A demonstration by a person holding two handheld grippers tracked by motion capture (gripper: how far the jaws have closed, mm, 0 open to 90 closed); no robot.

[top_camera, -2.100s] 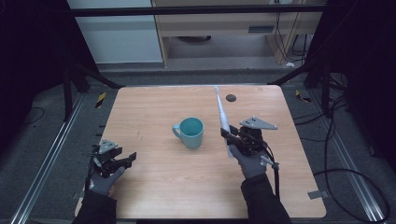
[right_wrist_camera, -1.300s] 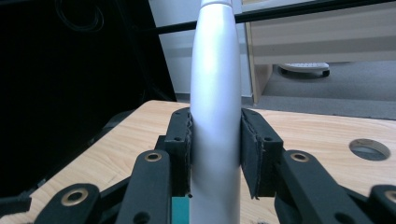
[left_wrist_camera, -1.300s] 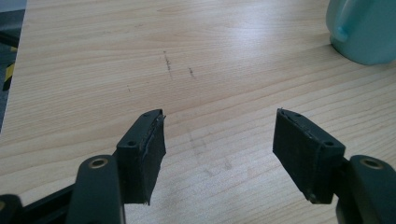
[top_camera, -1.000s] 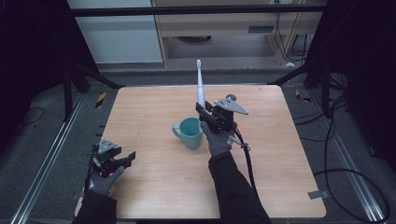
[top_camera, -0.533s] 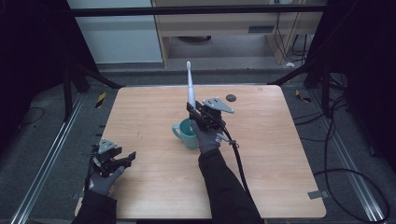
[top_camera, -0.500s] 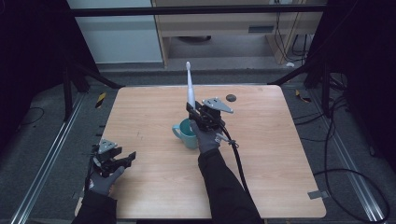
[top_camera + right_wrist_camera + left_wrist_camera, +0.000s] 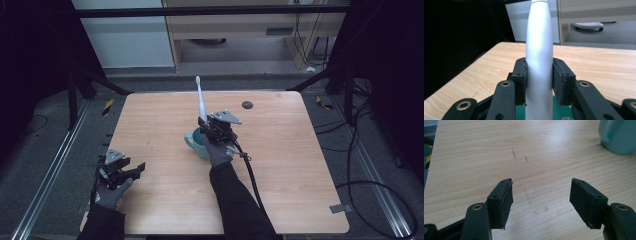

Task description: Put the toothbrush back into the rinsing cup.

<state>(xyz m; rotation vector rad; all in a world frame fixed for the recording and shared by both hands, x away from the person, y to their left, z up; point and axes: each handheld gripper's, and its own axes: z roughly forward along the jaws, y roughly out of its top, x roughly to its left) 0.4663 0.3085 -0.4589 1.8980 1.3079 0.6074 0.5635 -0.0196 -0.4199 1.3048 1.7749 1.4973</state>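
Toothbrush (image 7: 201, 106) — a white electric one — is clamped in the right claw (image 7: 212, 131), standing nearly upright with its small brush head at the top and its thick handle gripped low down. In the right gripper view the handle (image 7: 539, 62) is seen as a smooth, glossy white body, widest where the two black pads press on it from either side and narrowing toward the top; teal is glimpsed beneath its lower end. The brush is held directly above the teal mug (image 7: 196, 144), which stands near the middle of the wooden bench (image 7: 300, 165) with its handle turned to the left of the high view; whether the brush's lower end touches the mug cannot be told.

The left claw (image 7: 131, 170) is held near the bench's front left corner, well apart from the mug. Its jaws are spread wide with nothing between them — bare wood grain with a few faint marks is seen in the gap, and the mug (image 7: 617, 136) is caught at the upper right corner of the left gripper view.
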